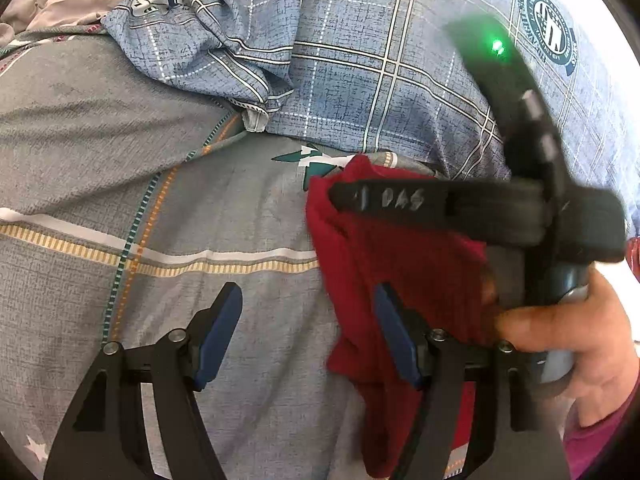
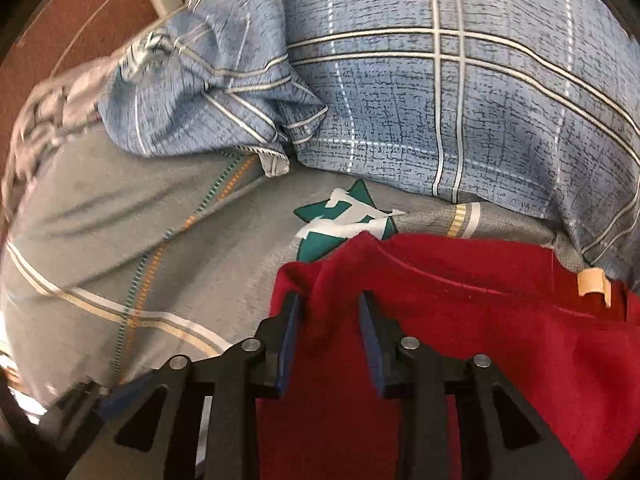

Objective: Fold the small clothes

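Observation:
A small dark red garment (image 2: 500,340) lies on the grey patterned bedsheet (image 2: 120,248); it also shows in the left wrist view (image 1: 400,264). My right gripper (image 2: 330,308) is open, its fingers straddling the garment's left corner fold just above the cloth. In the left wrist view the right gripper's body (image 1: 460,200) crosses over the garment with the hand (image 1: 568,340) holding it. My left gripper (image 1: 308,300) is open and empty, its right finger (image 1: 390,320) against the garment's left edge.
A blue plaid pillow (image 2: 460,100) lies behind the garment, with a crumpled blue plaid cloth (image 2: 200,92) to its left. A white charger and cable (image 2: 164,0) sit on the brown surface at back left. A beige tag (image 2: 592,284) shows at the garment's neckline.

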Tool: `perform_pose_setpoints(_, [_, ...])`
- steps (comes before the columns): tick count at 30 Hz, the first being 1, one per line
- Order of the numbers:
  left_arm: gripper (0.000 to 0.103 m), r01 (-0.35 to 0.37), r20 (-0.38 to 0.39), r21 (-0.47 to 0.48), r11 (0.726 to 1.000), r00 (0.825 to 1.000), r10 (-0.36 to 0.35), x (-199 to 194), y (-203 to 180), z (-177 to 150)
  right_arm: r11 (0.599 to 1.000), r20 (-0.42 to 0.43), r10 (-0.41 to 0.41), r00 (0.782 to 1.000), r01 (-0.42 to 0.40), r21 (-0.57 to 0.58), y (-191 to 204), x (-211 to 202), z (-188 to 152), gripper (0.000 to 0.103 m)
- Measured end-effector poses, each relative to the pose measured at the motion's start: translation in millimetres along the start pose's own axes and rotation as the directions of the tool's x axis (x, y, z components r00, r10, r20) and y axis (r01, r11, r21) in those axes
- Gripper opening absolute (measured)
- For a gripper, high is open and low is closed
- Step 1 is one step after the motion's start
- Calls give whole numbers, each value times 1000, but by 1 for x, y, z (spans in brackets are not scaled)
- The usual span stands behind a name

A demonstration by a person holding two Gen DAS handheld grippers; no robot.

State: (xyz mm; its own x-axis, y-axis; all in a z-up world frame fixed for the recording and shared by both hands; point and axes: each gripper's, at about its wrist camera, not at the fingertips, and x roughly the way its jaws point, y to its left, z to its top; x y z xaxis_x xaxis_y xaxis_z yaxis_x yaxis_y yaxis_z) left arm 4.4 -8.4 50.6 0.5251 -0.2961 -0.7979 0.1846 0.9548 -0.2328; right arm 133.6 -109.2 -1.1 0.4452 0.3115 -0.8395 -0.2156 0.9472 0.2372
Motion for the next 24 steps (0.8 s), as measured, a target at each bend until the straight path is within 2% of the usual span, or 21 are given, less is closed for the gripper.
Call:
perform_pose_setpoints(1, [70,3,-2,-3,1000,1000,-3,0,0,0,1000,-1,22,1000,-22,21,-3,-5,2,51])
perform_pose_setpoints(3, [72,5,-6,-12,1000,1000,-5,0,1,0,999,9,27,1000,-27,39,-6,-14,3,62])
perform_pose_setpoints(6, [72,9,-17,-19,1000,1000,-9,1,2,0,1000,17,-12,1000,12,24,-6,-23,5,68])
perform_pose_setpoints(11, [73,9,-31,-17,1000,999,-9,2,3,-1,999,-31,-53,998,53,-4,-1,-22,2,69])
perform_pose_setpoints(17, [75,38,-59,-20,999,997,-39,2,6,-2,995,-50,-92,995,90,-42,10,-7,0,69])
perform_pose_setpoints(24, [75,57,-69,-28,998,996,-59,2,8,-1,990,18,-133,991,134,-34,5,-22,-1,69])
